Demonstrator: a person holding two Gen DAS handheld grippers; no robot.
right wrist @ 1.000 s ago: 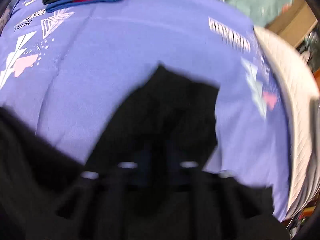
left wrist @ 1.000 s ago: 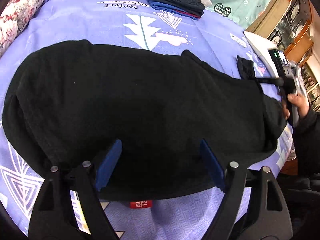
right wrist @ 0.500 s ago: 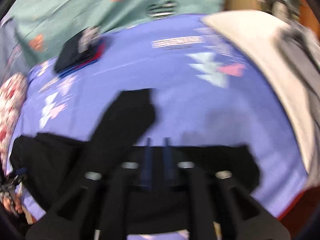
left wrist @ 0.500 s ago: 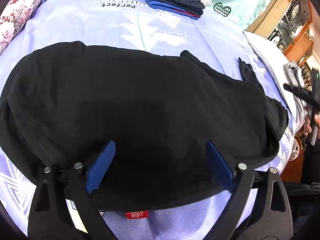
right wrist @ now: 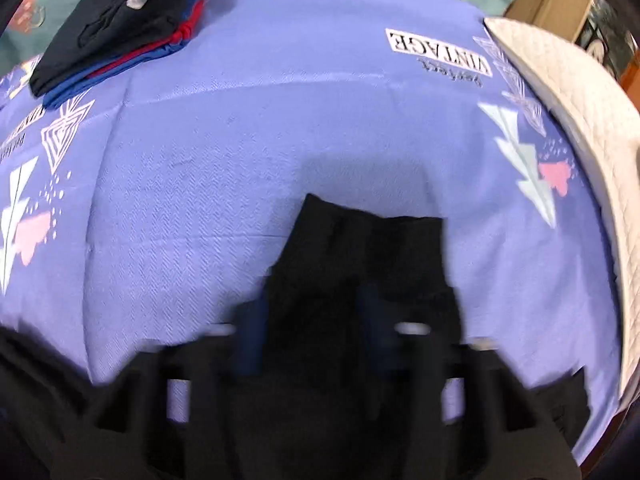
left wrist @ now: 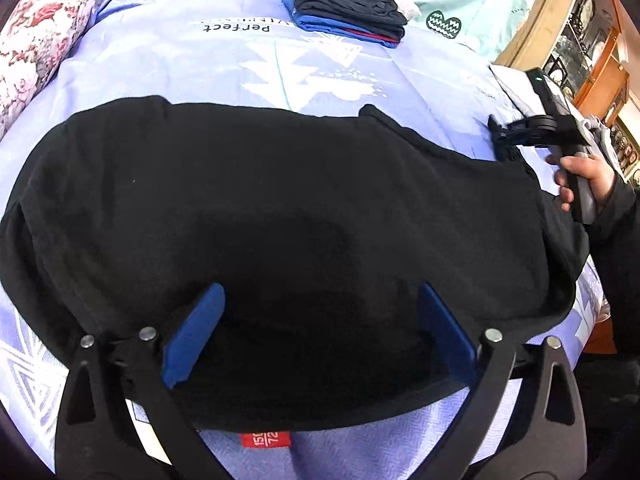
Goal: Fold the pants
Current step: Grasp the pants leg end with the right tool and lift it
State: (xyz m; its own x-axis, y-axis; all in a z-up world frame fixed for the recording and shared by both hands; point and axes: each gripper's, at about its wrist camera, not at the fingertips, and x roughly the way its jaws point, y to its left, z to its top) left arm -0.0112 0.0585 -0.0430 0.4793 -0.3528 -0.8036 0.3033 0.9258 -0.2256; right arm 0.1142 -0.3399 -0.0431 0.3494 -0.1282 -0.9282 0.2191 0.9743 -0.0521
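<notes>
Right gripper (right wrist: 312,320) back at pants (left wrist: 280,240) cuff, jaws just closing round cloth.
Left gripper (left wrist: 320,328) spread wide, opened further, over pants at bed (left wrist: 360,456) near edge.

Home bedroom: lilac printed cotton bedsheet (left wrist: 168,68), floral red-and-white pillow (left wrist: 38,36), stack of folded dark clothes (left wrist: 348,8), wooden display cabinet (left wrist: 588,44).

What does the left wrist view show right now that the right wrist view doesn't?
Only the left wrist view shows the whole spread of the black pants, the open left claw over them, the floral pillow, and the hand holding the right claw. Only the right wrist view shows the pants' end lying between the right claw's blue pads, blurred, plus the white quilted cover. Both show the purple printed sheet and the folded clothes stack.
</notes>
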